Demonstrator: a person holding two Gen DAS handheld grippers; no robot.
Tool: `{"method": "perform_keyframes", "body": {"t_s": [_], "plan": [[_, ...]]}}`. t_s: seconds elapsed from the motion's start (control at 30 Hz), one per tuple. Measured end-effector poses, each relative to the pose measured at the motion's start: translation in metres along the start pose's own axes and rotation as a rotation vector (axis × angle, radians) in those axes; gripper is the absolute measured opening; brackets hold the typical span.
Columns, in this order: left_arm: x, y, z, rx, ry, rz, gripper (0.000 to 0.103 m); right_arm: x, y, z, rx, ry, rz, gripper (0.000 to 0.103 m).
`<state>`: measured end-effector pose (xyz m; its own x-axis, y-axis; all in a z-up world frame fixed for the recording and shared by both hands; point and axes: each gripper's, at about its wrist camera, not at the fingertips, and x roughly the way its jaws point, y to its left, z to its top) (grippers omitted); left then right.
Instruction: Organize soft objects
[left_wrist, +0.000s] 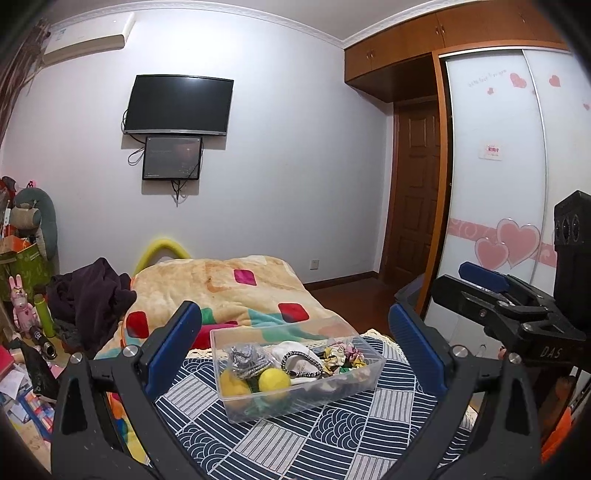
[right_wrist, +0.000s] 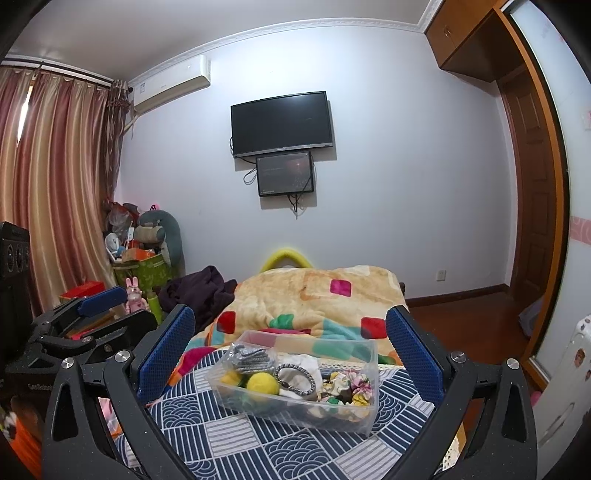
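Note:
A clear plastic bin (left_wrist: 364, 386) sits on a navy-and-white patterned cloth (left_wrist: 288, 443) on the bed. It holds soft things: yellow balls (left_wrist: 273, 382), a grey scrunchie (left_wrist: 245, 360), white fabric (left_wrist: 291, 350), floral scrunchies (left_wrist: 341, 354). The bin also shows in the right wrist view (right_wrist: 365, 413), with a yellow ball (right_wrist: 261, 384) and a braided hair band (right_wrist: 295, 380). My left gripper (left_wrist: 291, 350) is open and empty, held above and before the bin. My right gripper (right_wrist: 290, 354) is open and empty, likewise. Each gripper shows at the edge of the other's view.
A patchwork blanket (left_wrist: 236, 291) covers the bed beyond the cloth. A dark garment (left_wrist: 92, 295) lies at the bed's left. Clutter and toys (left_wrist: 26, 266) fill the left floor. A wardrobe (left_wrist: 495, 166) stands right. A TV (left_wrist: 179, 105) hangs on the far wall.

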<state>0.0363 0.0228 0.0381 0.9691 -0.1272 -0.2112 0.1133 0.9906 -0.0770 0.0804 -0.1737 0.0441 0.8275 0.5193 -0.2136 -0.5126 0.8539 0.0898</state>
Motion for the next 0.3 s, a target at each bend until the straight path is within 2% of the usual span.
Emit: {"method": "perform_keyframes", "body": {"t_s": [0.3], "plan": [[-0.0009,-0.0001,-0.0010,0.001,-0.003,0.007,0.103,0.0018,0.0033,-0.0025,0.000,0.006,0.006,0.103]]}}
